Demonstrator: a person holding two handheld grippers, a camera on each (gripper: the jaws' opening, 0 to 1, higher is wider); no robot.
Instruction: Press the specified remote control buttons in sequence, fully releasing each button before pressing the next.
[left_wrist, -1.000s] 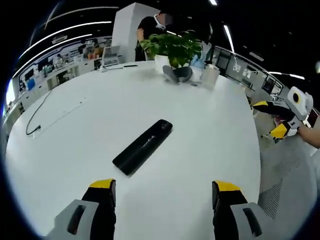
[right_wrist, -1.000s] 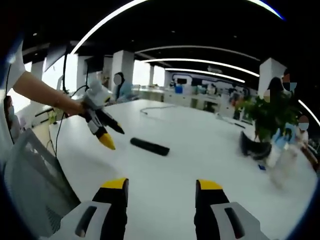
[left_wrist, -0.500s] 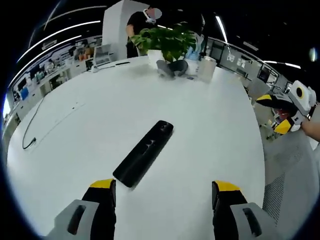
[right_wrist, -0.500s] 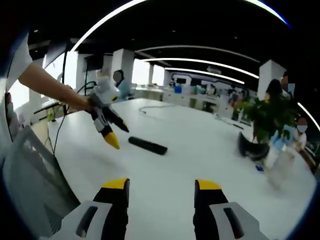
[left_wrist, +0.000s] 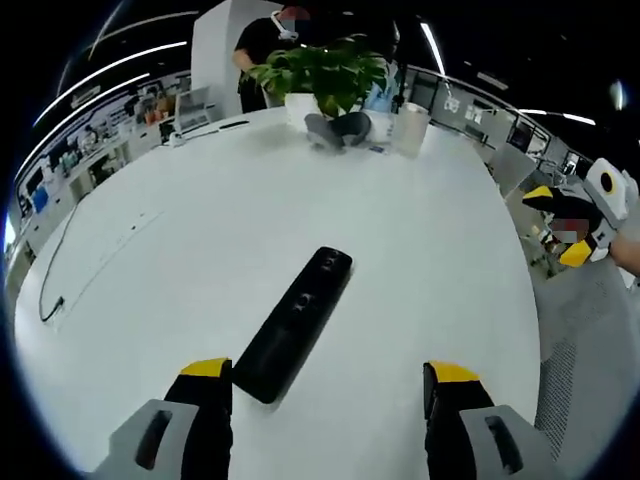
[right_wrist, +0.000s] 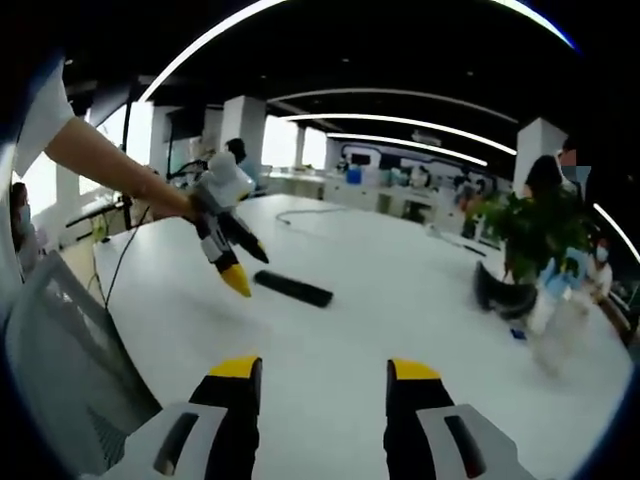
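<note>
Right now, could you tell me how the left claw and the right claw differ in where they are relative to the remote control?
The left claw hangs just short of the long black remote control, open; the right claw, also open, is farther back over bare white table. Both have yellow-tipped jaws, and neither touches the remote.
</note>
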